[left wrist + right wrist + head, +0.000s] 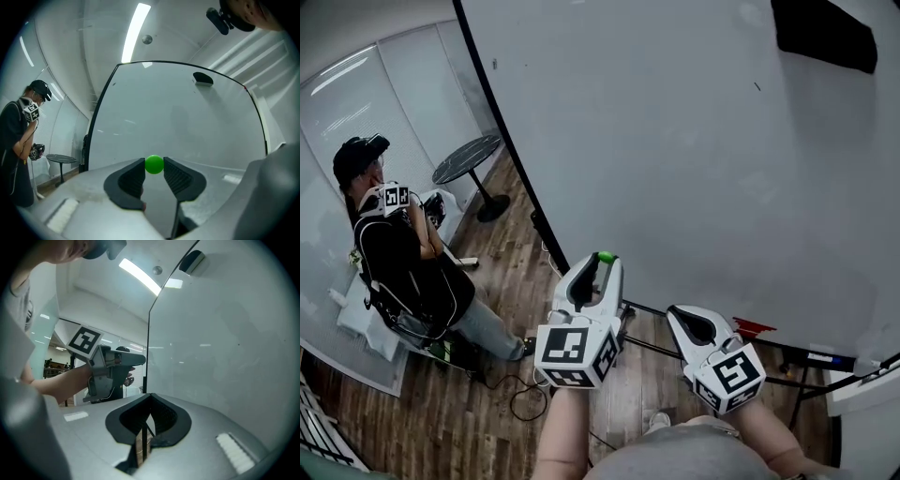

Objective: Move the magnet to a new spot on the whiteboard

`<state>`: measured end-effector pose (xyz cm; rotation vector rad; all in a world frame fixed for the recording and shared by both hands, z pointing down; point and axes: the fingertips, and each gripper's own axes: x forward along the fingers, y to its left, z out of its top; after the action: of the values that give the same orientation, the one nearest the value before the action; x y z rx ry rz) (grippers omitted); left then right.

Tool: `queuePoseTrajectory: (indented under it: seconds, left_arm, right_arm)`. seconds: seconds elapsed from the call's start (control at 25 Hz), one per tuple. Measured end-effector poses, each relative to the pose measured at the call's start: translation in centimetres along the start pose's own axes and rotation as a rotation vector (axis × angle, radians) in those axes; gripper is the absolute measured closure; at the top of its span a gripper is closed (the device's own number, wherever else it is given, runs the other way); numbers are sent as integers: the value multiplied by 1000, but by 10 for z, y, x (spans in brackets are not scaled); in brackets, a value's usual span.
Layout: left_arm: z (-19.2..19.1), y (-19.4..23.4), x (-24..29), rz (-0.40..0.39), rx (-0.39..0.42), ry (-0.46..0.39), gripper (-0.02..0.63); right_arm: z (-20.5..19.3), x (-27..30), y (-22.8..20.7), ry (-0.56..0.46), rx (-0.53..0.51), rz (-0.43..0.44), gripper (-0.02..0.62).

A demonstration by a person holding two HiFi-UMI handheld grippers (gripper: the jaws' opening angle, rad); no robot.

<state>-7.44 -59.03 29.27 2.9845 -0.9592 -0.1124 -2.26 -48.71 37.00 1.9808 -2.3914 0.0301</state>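
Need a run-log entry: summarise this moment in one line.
left gripper: shut on small green round magnet | right gripper: shut, empty | magnet: at white whiteboard, contact unclear

Right tongs [150,401]: jaws pressed together with nothing between them; the grey body fills the lower part of the view.
Whiteboard [225,348]: takes up the right half, white and almost unmarked; its dark edge runs upright just above the jaws.
Eraser [192,261]: dark block on the whiteboard near its top edge.
Left tongs [136,360]: left of the whiteboard's edge, nose pointing toward it; the jaws cannot be made out.
Marker cube [85,340]: on the left tongs, tilted.
Forearm [56,380]: bare, reaching in from the left, holding the left tongs.
Ceiling light [139,275]: long bright strip overhead.
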Motion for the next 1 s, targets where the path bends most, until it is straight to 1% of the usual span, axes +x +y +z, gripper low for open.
queuePoseTrajectory:
  seconds: [0.28,0.52,1.0]
  left_arm:
    - [13,-10,43,-46,12,-18,471]
    - [29,-16,70,-64,33,-50,471]
    - [29,-21,94,-67,55,-44,471]
  right_arm:
    - [-7,-12,-24,19,8,-83,595]
    - [-11,-20,-39,16,20,-137,595]
    - [-15,-28,-56,6,32,-170,595]
